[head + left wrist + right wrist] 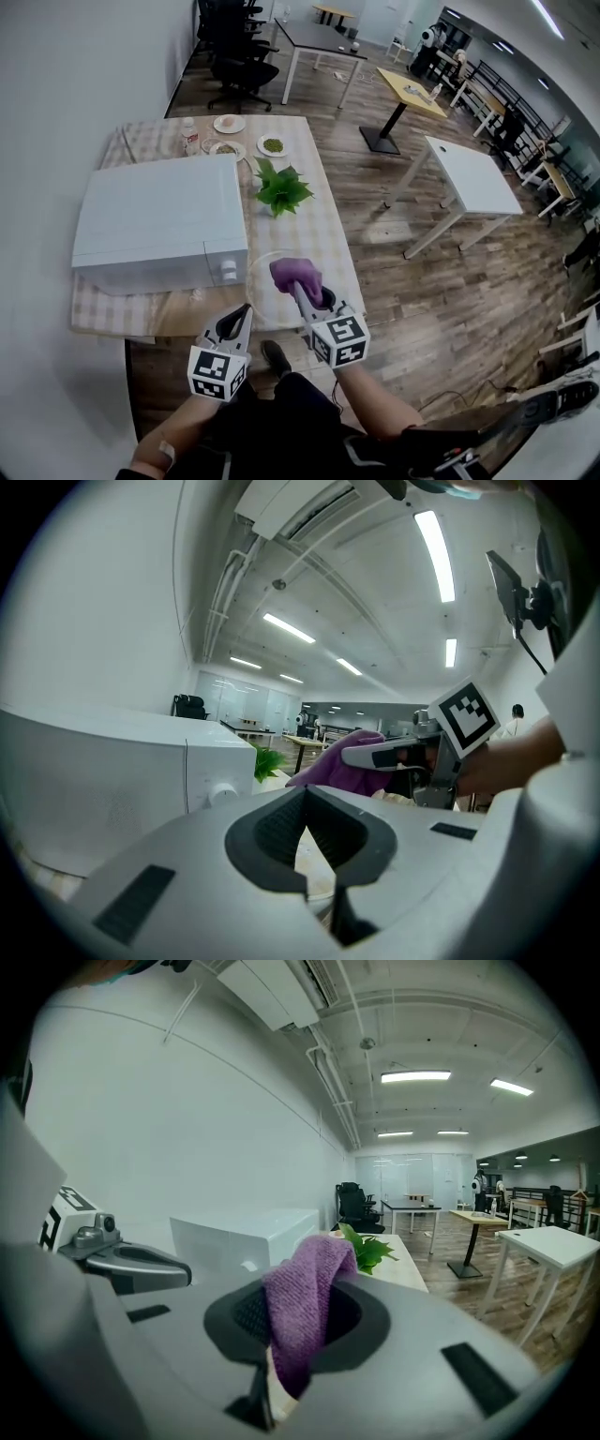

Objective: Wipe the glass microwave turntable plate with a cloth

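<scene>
Clear round glass plate (267, 296): flat.
Purple knitted cloth (295, 274): nubbly, bunched.
Right gripper (302, 292): jaws clamped on cloth.
Left gripper (246, 317): jaws pinching plate's rim.

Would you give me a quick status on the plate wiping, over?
Left gripper shut, tips at near rim of glass plate. Right gripper shut on purple cloth, over the plate. Microwave close beside it, not blocking.

Your purple knitted cloth (297, 275) hides part of the round clear glass plate (265, 298). The contents of the small round dishes (273, 145) are too small to tell.
</scene>
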The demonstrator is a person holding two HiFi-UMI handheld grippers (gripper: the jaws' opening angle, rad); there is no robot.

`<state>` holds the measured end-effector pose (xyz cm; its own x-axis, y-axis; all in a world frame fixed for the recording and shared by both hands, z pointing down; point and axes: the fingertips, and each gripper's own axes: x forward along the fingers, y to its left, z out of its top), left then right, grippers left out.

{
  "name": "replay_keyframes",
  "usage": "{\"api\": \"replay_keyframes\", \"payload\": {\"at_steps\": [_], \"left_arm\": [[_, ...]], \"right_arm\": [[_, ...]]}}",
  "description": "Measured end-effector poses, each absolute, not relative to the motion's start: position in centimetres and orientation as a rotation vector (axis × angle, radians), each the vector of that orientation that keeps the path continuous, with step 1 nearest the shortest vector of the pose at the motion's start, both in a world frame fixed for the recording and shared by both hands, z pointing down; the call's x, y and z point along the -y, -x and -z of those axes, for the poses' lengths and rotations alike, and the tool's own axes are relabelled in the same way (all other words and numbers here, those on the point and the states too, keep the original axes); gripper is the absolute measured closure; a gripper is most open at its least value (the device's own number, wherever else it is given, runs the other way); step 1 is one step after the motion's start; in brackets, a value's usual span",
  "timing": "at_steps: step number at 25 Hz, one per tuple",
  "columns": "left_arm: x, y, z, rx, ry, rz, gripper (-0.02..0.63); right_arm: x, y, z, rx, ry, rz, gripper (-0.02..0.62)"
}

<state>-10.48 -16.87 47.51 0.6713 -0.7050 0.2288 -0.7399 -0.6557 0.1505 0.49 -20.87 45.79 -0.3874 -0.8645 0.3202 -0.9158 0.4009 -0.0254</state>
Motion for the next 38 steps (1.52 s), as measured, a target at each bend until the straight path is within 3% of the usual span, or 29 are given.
{"api": "replay_keyframes", "payload": {"at_steps": [22,38], "left_arm": [[23.7,5.9,-57.3,1.172,-2.520,-0.501,0.598],[23.8,6.4,-66.0,1.098,-2.274,-0.715,0.598]], "right_arm": [[31.7,0.0,-58.4,2.338,-1.266,-0.384,0.538],[34.2,1.3,-66.9,2.204,-1.099,-0.441,0.537]]}}
